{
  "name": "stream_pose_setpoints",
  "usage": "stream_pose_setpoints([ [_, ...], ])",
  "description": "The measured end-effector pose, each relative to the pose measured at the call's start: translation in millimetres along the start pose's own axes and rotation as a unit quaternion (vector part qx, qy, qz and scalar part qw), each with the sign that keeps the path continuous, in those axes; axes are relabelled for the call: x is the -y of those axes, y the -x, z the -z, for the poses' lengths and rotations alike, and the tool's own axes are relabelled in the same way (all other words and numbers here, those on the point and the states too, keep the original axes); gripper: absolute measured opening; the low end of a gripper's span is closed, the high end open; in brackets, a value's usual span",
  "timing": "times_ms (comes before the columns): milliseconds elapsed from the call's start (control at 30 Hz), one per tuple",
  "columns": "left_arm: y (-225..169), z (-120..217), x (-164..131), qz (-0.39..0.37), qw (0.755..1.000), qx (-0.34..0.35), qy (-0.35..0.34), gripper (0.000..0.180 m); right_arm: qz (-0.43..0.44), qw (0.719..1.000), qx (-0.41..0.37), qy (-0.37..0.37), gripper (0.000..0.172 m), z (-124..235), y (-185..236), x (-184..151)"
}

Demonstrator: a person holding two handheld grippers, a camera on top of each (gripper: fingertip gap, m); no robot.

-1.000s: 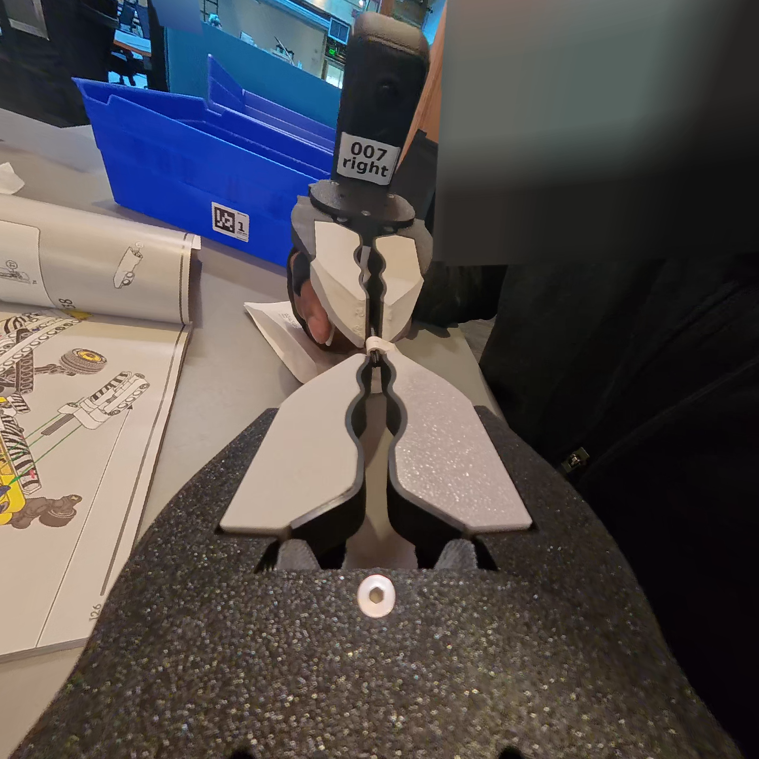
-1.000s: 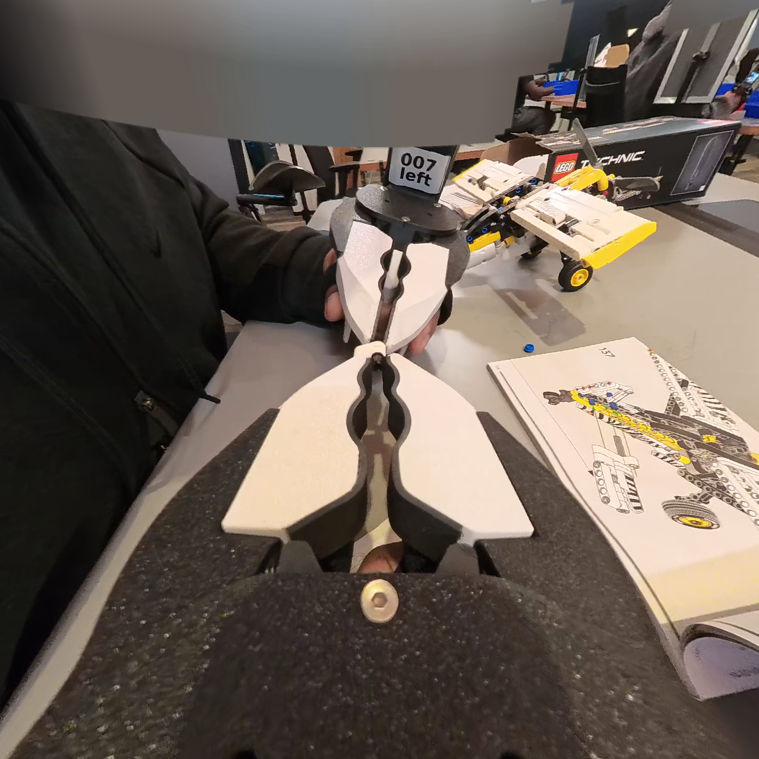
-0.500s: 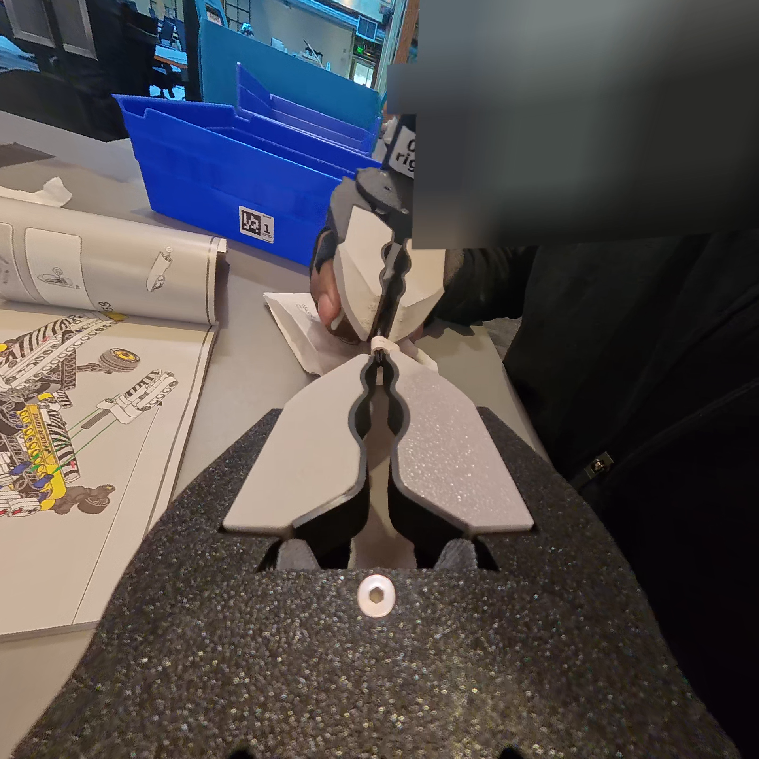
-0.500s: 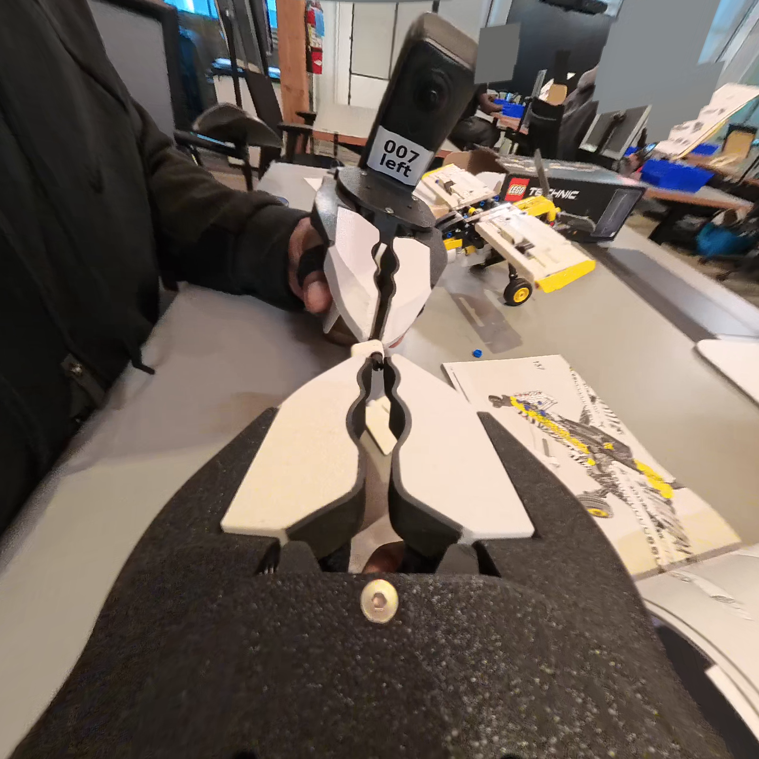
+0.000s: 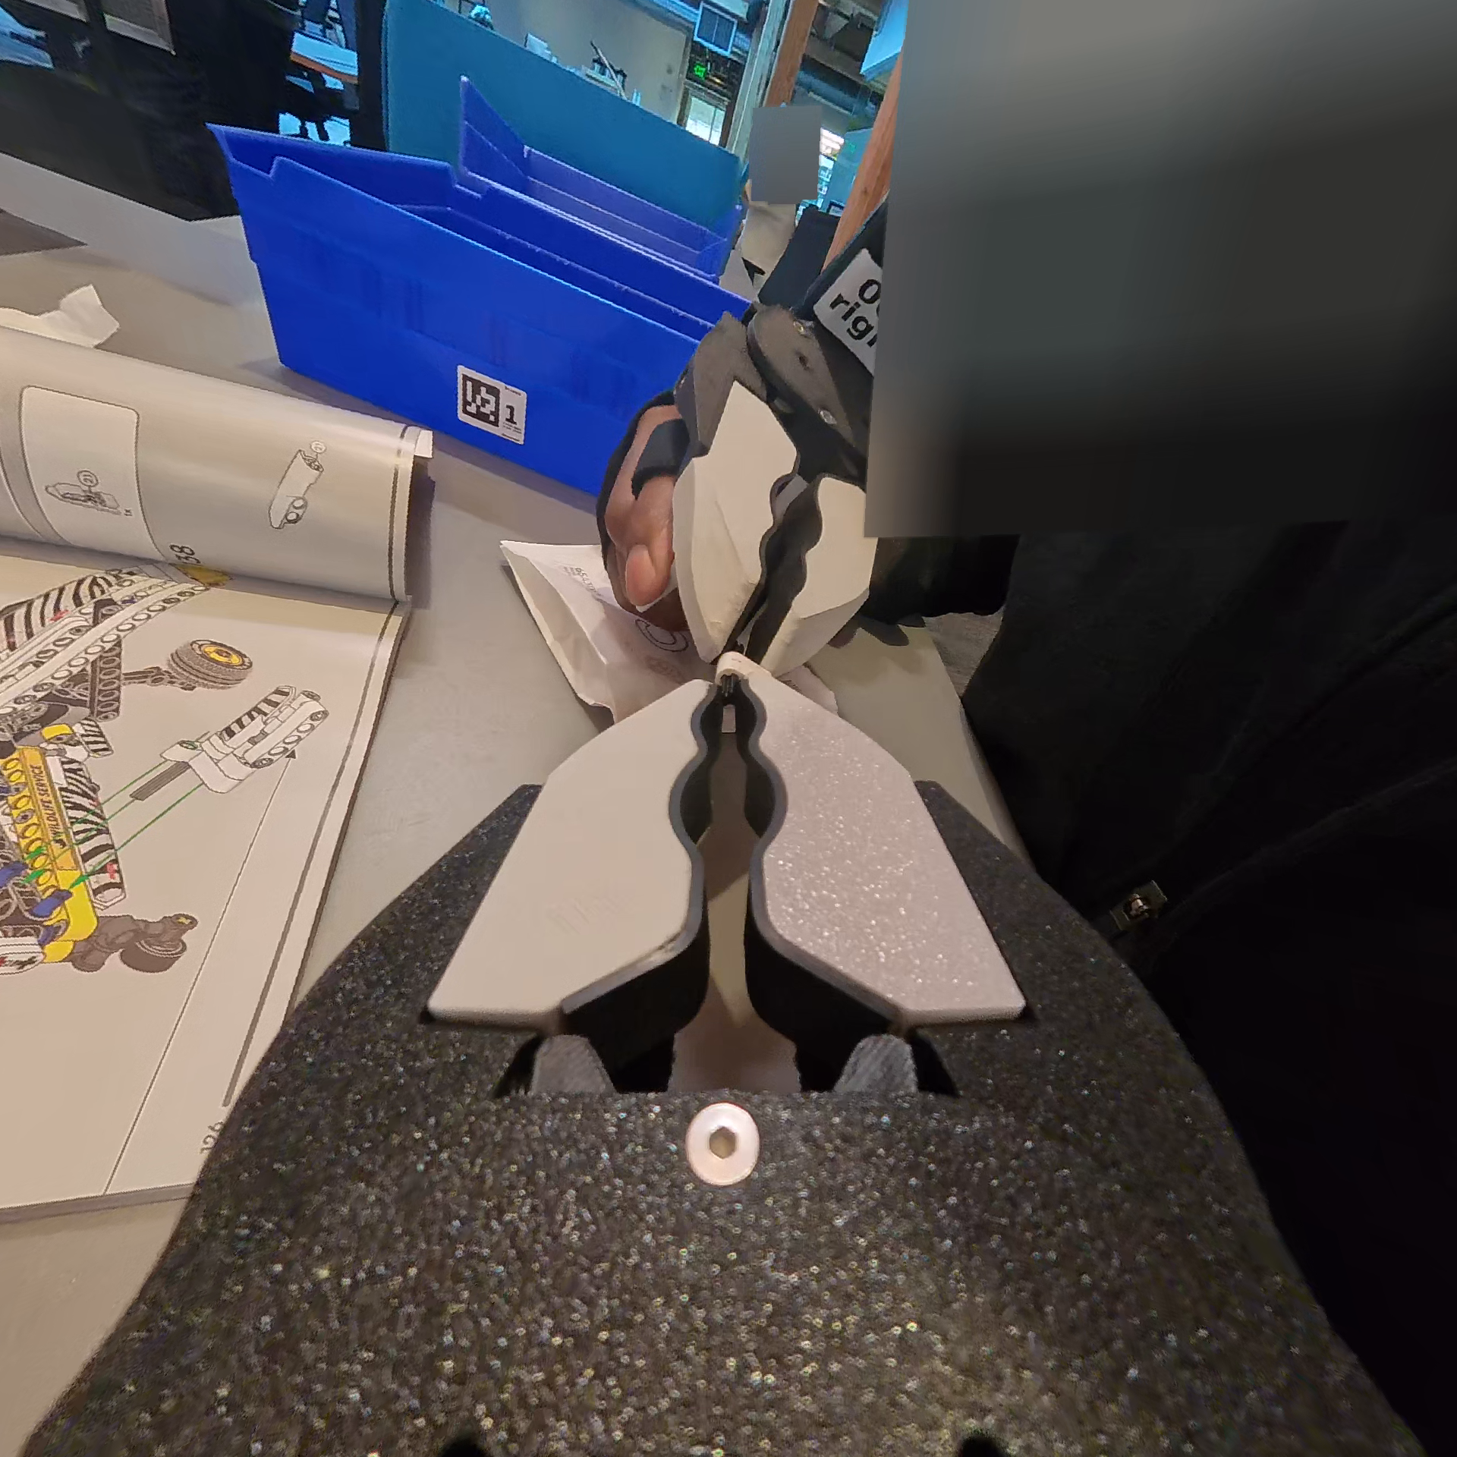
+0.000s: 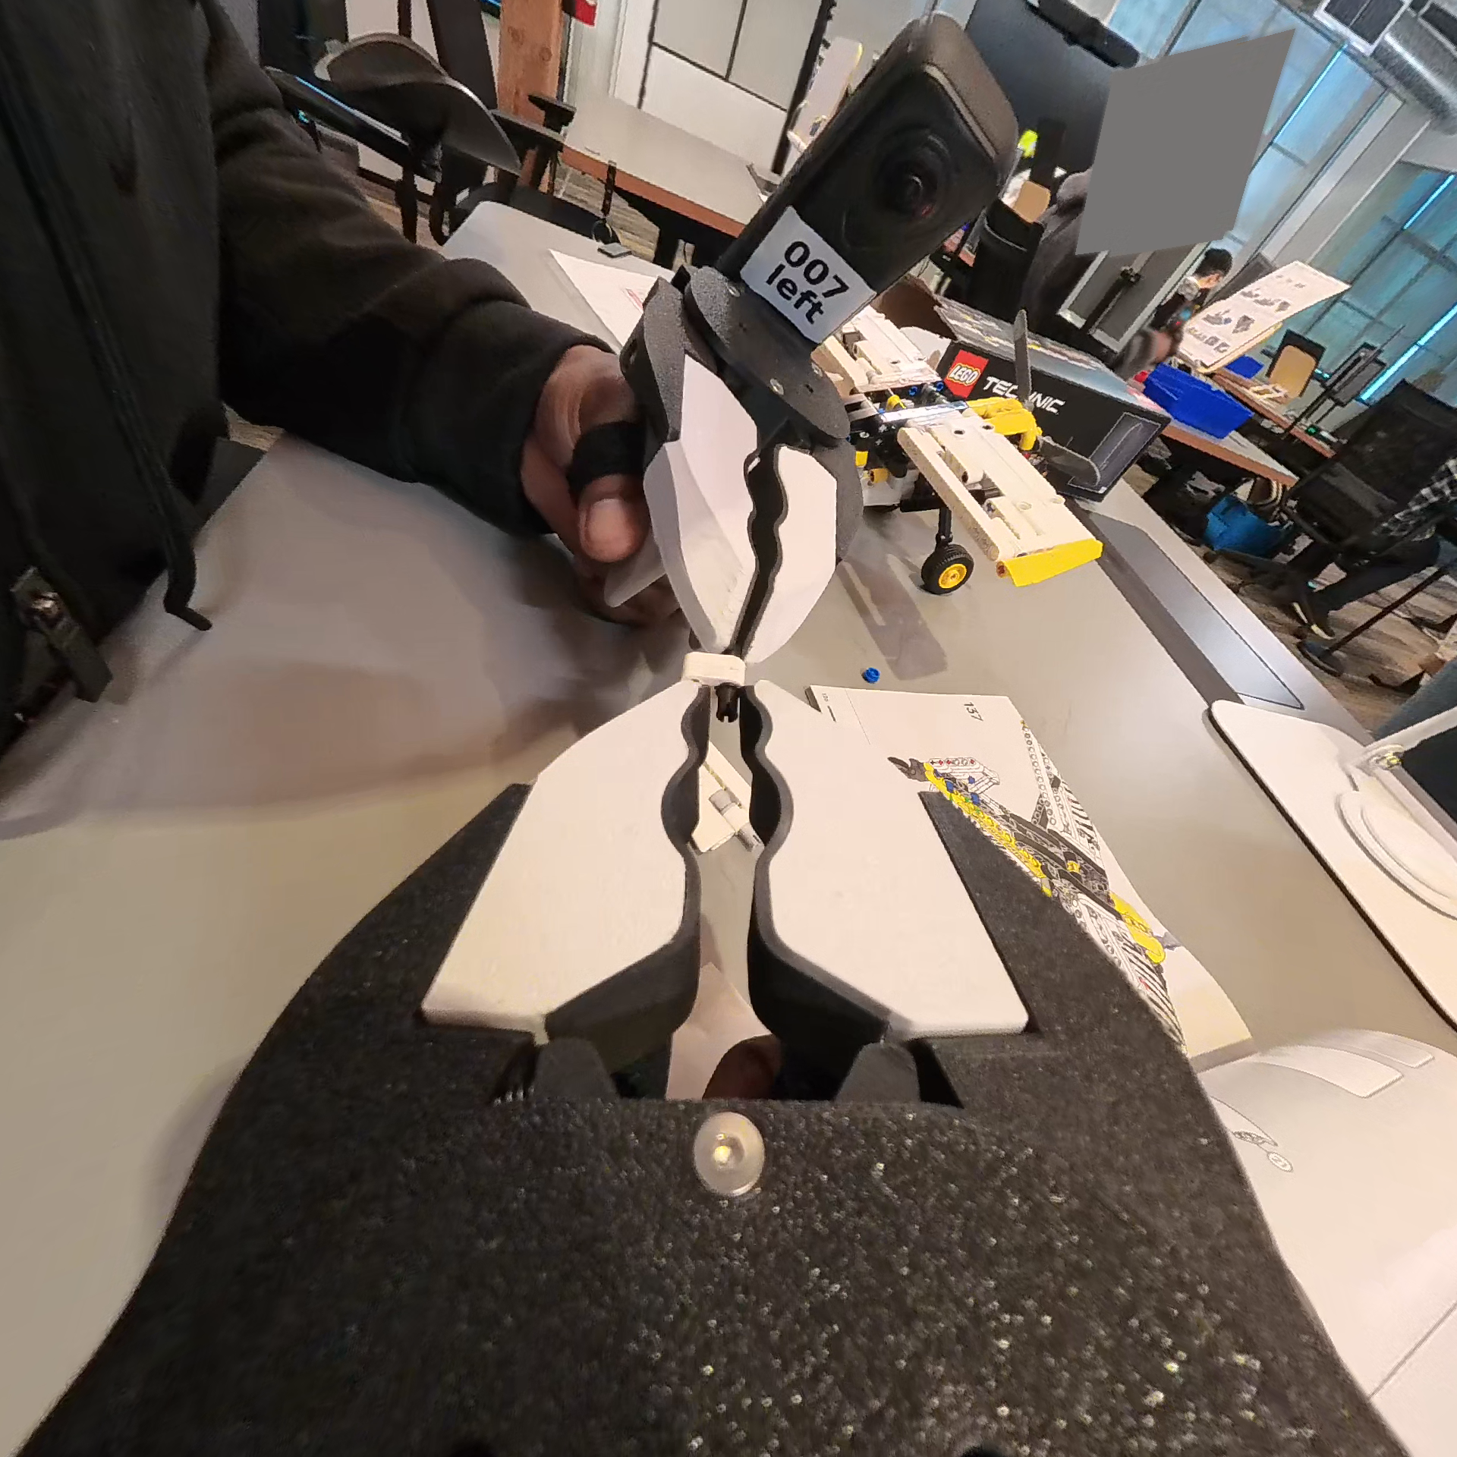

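A smooth grey counter (image 6: 1104, 646) in an open workroom carries an instruction booklet (image 6: 970, 757) and glossy blue bins (image 5: 441, 315). Left tongs (image 6: 721, 654) pinch a small white brick (image 6: 713, 666); right tongs (image 6: 729, 702), slightly parted, straddle its black pin (image 6: 726, 704).

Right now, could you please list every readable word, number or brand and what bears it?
I cannot quote writing; these bear it:
White label, left gripper's camera.
White label, right gripper: partly hidden.
Black box behind the model.
White tag, blue bin.
Open booklet's page corner.
White paper bag: blurred.
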State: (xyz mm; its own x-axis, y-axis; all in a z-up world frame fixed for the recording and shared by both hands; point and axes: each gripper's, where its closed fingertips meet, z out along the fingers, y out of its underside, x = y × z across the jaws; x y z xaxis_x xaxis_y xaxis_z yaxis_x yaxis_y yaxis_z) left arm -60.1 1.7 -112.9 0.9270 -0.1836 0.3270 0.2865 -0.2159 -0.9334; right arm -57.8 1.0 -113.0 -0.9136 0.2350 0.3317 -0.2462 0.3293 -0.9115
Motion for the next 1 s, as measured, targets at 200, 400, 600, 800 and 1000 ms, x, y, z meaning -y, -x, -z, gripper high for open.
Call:
stream_pose_setpoints([
  [200,-4,-6,-4,-0.009,1.000,-0.005,0.014,0.004,-0.001,0.999,0.030,0.017,0.012,-7,11,-6],
  [400,-7,-8,-3,-0.009,1.000,-0.008,0.011,0.004,-0.019,0.999,0.012,0.025,0.018,-14,8,-8],
  [600,-1,-3,5,0.015,1.000,-0.003,-0.020,0.004,-0.046,0.999,0.008,0.020,0.010,-12,4,-5],
  [800,3,0,10,0.025,0.999,0.003,-0.040,0.004,-0.111,0.994,0.018,0.015,0.010,-14,-1,-3],
  [1000,12,3,16,0.041,0.997,0.027,-0.060,0.005,-0.174,0.985,0.001,0.014,0.008,-13,-12,-5],
])
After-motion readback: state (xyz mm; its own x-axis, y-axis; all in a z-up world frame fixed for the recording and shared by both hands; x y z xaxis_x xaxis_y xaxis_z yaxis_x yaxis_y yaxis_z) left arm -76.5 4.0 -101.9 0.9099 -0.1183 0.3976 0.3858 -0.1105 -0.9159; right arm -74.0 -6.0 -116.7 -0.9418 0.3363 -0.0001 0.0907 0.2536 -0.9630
